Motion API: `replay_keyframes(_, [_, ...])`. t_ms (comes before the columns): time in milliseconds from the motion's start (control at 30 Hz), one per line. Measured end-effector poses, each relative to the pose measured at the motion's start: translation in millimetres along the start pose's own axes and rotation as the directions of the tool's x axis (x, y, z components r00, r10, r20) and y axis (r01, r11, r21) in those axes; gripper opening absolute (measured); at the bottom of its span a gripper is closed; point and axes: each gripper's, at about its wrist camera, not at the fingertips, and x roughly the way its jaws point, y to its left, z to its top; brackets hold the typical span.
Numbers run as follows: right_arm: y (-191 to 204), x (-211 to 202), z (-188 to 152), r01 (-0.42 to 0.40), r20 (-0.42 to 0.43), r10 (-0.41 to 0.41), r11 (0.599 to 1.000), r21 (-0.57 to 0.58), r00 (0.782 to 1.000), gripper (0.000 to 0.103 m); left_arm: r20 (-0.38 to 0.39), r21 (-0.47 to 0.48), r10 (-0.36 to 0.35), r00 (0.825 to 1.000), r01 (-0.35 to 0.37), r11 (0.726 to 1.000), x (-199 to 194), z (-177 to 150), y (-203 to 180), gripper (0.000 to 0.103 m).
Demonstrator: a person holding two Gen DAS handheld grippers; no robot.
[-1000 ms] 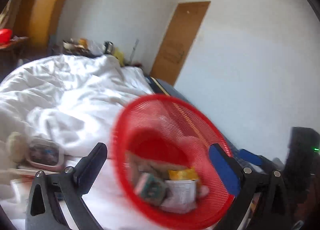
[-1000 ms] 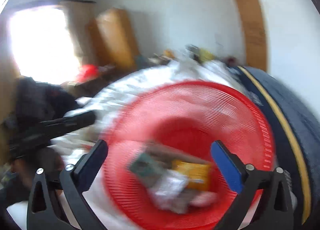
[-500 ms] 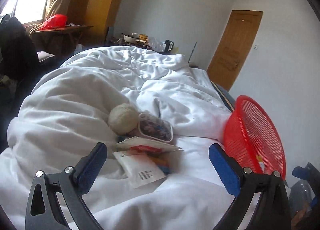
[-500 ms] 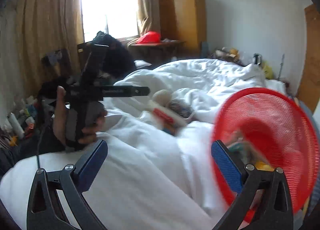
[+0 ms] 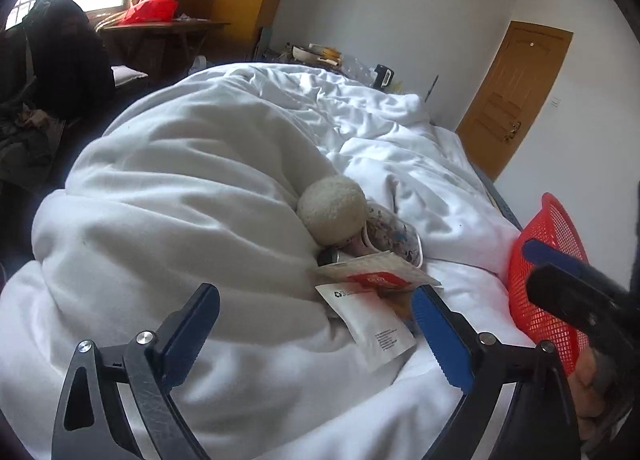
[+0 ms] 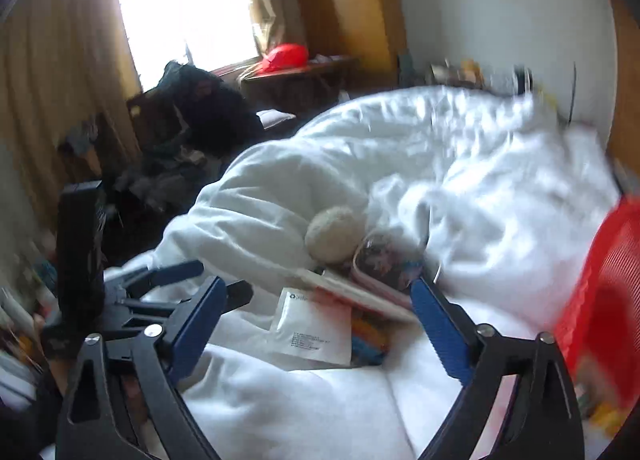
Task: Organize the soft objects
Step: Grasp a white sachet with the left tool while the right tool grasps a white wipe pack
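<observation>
A cream fluffy ball (image 5: pixel 332 215) (image 6: pixel 335 235) lies on the white duvet (image 5: pixel 192 195) beside a patterned pouch (image 5: pixel 390 238) (image 6: pixel 384 262), a red-and-white packet (image 5: pixel 372 274) and a white sachet (image 5: pixel 370 320) (image 6: pixel 314 326). A red mesh basket (image 5: pixel 550 260) (image 6: pixel 600 300) stands tilted at the right edge of the bed. My left gripper (image 5: pixel 316 324) is open and empty, just short of the pile. My right gripper (image 6: pixel 316 320) is open and empty over the sachet; it also shows at the right of the left wrist view (image 5: pixel 560 284).
A wooden door (image 5: pixel 516 95) is at the far right. A desk with a red bag (image 5: pixel 150 9) and a dark heap of clothes (image 5: pixel 60 59) stand left of the bed. Clutter sits beyond the bed's far end.
Both grippers have swung left, away from the red basket, toward the pile on the duvet. The basket has passed from the centre of both views to the right edge.
</observation>
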Motion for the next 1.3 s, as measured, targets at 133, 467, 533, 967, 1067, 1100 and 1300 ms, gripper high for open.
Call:
replay_keyframes(133, [-29.9, 24.5, -7.2, -0.011, -0.052, 0.018, 0.993, 0.119, 0.998, 0.090, -0.066, 0.014, -0.038, 0.997, 0.039, 0.999, 16.7, -5.8, -5.7, 0.096])
replay_keyframes(467, [-52.2, 39.9, -22.3, -0.028, -0.078, 0.042, 0.985, 0.169, 0.996, 0.090, -0.341, -0.070, -0.166, 0.925, 0.151, 0.986, 82.0, 3.7, -26.0, 0.074])
replay_keyframes(533, [-50.6, 39.0, -22.2, -0.019, -0.074, 0.031, 0.987, 0.161, 0.997, 0.090, -0.375, -0.096, -0.150, 0.915, 0.123, 0.988, 93.0, 0.3, -20.9, 0.068])
replay_keyframes(967, [-29.9, 48.3, -11.5, -0.011, -0.136, 0.012, 1.000, 0.008, 0.991, 0.084, -0.272, -0.214, -0.261, 0.926, 0.206, 0.955, 62.3, -17.0, 6.0, 0.009])
replay_keyframes(1067, [-11.1, 60.3, -3.2, 0.056, -0.141, -0.079, 0.985, -0.161, 0.987, 0.084, -0.202, -0.239, -0.279, 0.939, 0.229, 0.944, 38.8, -21.1, 17.4, 0.008])
replay_keyframes(1100, [-8.5, 63.8, -2.2, 0.080, -0.130, -0.106, 0.979, -0.189, 0.986, 0.084, -0.174, -0.248, -0.280, 0.944, 0.233, 0.940, 30.5, -22.6, 22.6, 0.009])
replay_keyframes(1300, [-1.1, 87.6, -18.1, 0.047, -0.162, -0.090, 0.966, -0.255, 0.983, 0.074, -0.094, -0.280, -0.272, 0.958, 0.236, 0.931, 14.7, -26.4, 37.2, 0.008])
